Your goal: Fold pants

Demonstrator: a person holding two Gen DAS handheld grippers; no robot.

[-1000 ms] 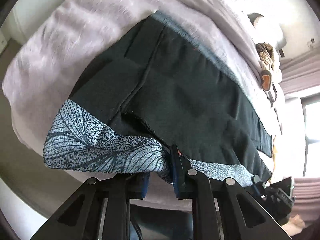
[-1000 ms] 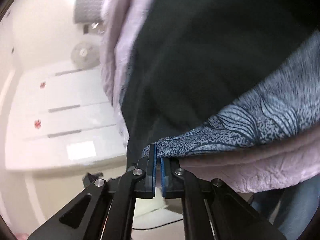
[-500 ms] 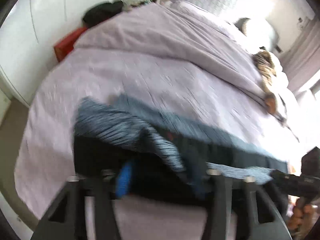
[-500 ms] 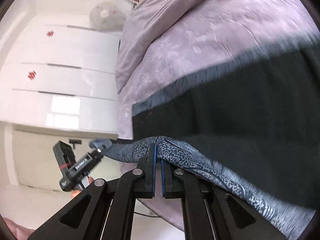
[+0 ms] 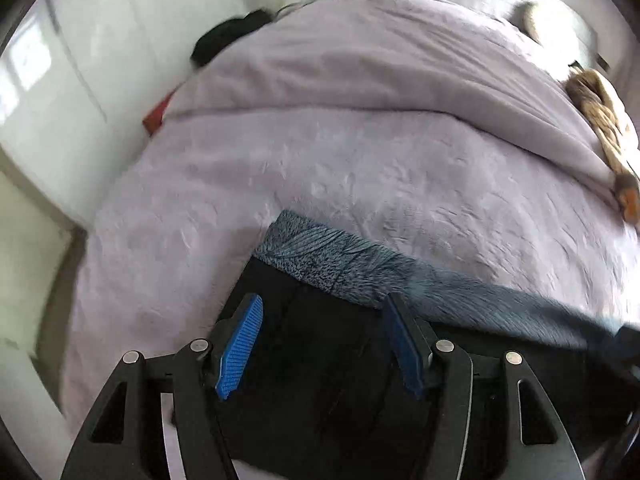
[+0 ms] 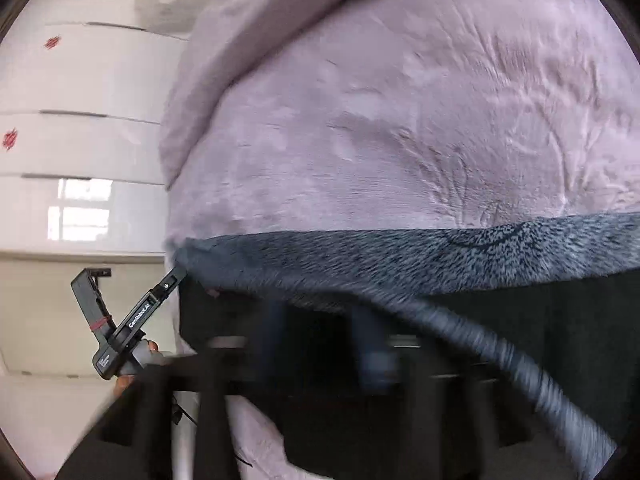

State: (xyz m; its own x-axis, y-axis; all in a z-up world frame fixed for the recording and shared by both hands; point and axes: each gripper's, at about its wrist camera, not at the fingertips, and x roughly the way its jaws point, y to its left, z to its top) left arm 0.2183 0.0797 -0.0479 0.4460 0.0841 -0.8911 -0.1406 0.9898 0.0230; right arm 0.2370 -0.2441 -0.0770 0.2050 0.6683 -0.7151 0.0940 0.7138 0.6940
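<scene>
Pants folded on bed; both grippers over the dark cloth.
Left gripper (image 5: pixel 322 344): jaws wide, ribbed blue pads (image 5: pixel 240 346) clear of cloth, holding nothing. Right gripper (image 6: pixel 320 344): heavily blurred, its fingers seem spread, though I cannot tell for sure. Pants (image 5: pixel 320 360): smooth black fabric, flat, near the bed's edge, with a speckled grey-blue leaf-print band (image 6: pixel 400 256) along the far edge. Beyond: crinkled, embossed lilac bedspread (image 5: pixel 360 140); glossy white wardrobe (image 6: pixel 80 140).

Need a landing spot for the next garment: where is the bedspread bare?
Bare bedspread lies beyond the pants, up to the duvet fold. Left of the pants is free too. Crowded: the right edge, by the brown item.
</scene>
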